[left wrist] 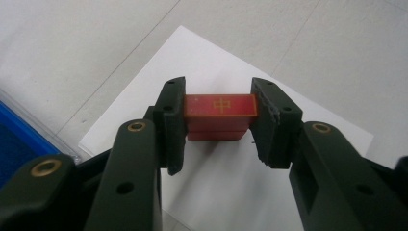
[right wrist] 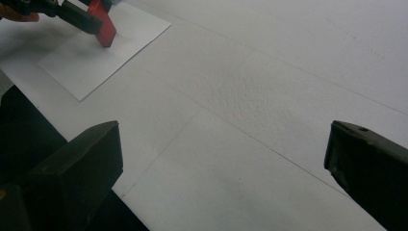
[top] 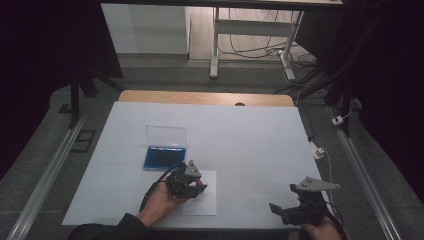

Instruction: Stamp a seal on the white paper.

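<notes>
Pressing the red block [left wrist: 220,115] squarely onto the white sheet of paper [left wrist: 231,187] looks like the step in hand, and the left gripper [left wrist: 219,118] has it clamped by its two short ends, jaws closed firmly on it, with the face bearing a gold mark turned up toward the camera. In the high view the block [top: 199,183] sits over the sheet [top: 206,200], which lies near the front edge of the table [top: 240,135], just in front of the blue tray [top: 163,157] with its clear lid raised. To do this well, I would keep the block level so its whole underside meets the paper at once, push straight down, and lift straight up (any sideways drag would likely smear whatever it leaves). The sheet lies loose, so it may cling and rise with the block. The right gripper [top: 295,210] rests with jaws wide apart and empty by the front right corner, well placed to pin the sheet's edge.
</notes>
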Tool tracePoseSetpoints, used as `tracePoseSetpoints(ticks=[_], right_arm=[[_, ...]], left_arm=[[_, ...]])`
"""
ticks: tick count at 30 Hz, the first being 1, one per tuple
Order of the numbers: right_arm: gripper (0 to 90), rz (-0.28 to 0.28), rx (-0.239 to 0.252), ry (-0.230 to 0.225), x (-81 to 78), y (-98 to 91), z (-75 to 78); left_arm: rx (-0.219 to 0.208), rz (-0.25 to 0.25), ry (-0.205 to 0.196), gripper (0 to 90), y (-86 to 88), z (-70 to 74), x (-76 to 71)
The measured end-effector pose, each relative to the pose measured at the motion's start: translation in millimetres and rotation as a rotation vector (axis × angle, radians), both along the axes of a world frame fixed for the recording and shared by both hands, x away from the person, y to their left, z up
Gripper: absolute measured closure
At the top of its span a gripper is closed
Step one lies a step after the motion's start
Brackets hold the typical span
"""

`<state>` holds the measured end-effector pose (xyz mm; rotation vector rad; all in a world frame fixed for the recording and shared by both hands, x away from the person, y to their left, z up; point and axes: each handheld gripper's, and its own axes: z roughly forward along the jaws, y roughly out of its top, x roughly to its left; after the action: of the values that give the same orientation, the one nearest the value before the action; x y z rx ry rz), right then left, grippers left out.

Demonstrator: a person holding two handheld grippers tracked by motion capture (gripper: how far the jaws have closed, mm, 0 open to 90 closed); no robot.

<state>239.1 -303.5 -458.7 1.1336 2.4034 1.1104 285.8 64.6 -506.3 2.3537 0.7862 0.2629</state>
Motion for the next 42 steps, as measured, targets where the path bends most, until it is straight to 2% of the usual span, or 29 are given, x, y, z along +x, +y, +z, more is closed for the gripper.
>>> tracePoseSetpoints(ticks=[3,12,13,17,20,28,30,32,35,37,40,42], right_arm=[[0.0,0.000,-0.001,0.000,-0.1,0.4,0.0],[0.0,0.002,0.000,0.000,-0.2,0.2,0.0],[0.0,0.003,-0.001,0.000,-0.2,0.2,0.0],[0.0,0.003,-0.002,0.000,-0.1,0.3,-0.1],[0.0,0.005,-0.001,-0.001,-0.1,0.5,-0.1],[0.1,0.006,-0.002,0.000,-0.1,0.4,-0.1],[0.2,0.007,-0.001,-0.001,-0.1,0.4,-0.2],[1.1,0.007,-0.003,0.000,-0.2,0.6,-0.1],[2.2,0.010,-0.004,0.000,-0.3,0.8,-0.1],[2.3,0.012,-0.009,0.000,-0.4,0.9,0.0],[2.3,0.010,-0.004,0.000,-0.3,0.7,-0.1],[2.3,0.008,-0.001,0.000,-0.3,0.4,-0.1]], left_arm=[[0.000,0.002,0.001,59.1,-0.3,0.1,0.0],[-0.070,0.004,0.067,59.1,8.5,-1.6,8.7],[-0.070,0.004,0.065,59.1,8.5,-1.7,8.5],[-0.018,0.001,0.018,59.1,1.9,-0.3,2.5],[-0.011,0.004,0.006,59.1,0.8,-0.5,0.7],[-0.061,0.011,0.059,59.0,6.8,-1.2,7.2],[-0.058,0.009,0.052,59.0,6.4,-1.5,6.4],[-0.020,0.005,0.019,59.0,1.7,-0.4,2.5],[-0.004,0.003,0.003,59.1,0.1,-0.1,0.4],[-0.004,0.004,0.004,59.1,-0.4,0.1,0.6],[-0.026,0.002,0.034,59.0,3.1,0.1,4.4],[-0.033,0.002,0.038,58.9,3.9,-0.1,5.1]])
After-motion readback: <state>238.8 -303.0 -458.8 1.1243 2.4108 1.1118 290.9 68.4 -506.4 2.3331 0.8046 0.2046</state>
